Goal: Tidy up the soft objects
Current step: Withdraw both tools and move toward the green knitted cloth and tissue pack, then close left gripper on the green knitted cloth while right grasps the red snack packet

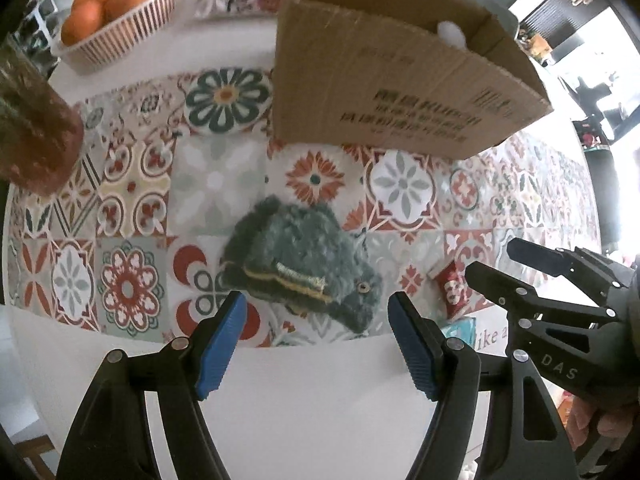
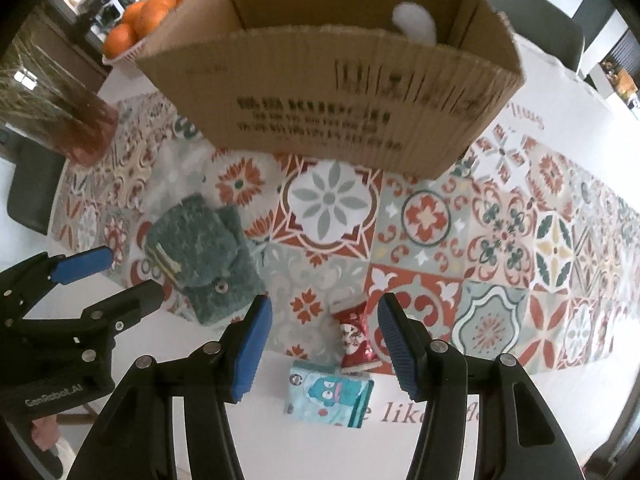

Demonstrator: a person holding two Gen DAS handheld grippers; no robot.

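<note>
Both hand-held grippers are pointing steeply down at the surface [image 1: 304, 392], which is wearing a patterned tile-print runner [image 2: 500, 240].

The left hand-held gripper [image 1: 318, 338] is hanging with its blue pads [image 1: 222, 344] standing well apart and nothing between them; the fuzzy grey-green pouch [image 1: 304, 264] is lying on the runner just beyond its fingertips, button end turned toward the near edge. In the right wrist view the same pouch [image 2: 204, 264] is sitting off to the left, with the left hand-held gripper [image 2: 120, 280] reaching in beside it.

The right hand-held gripper [image 2: 324, 344] is also holding nothing, its jaws parted to a middling width. Below the gap between them a small red packet [image 2: 354, 338] is lying at the runner's edge, and touching it on the near side is a light-blue pouch with a cartoon figure [image 2: 330, 394], resting on the bare white part of the surface.

Farther back a cardboard box [image 2: 320, 92] is standing open on the runner, with something white and soft [image 2: 416, 24] showing inside at its right end. A basket of oranges [image 1: 116, 12] is sitting behind and to the left, near a brownish glass jar [image 1: 32, 132].
</note>
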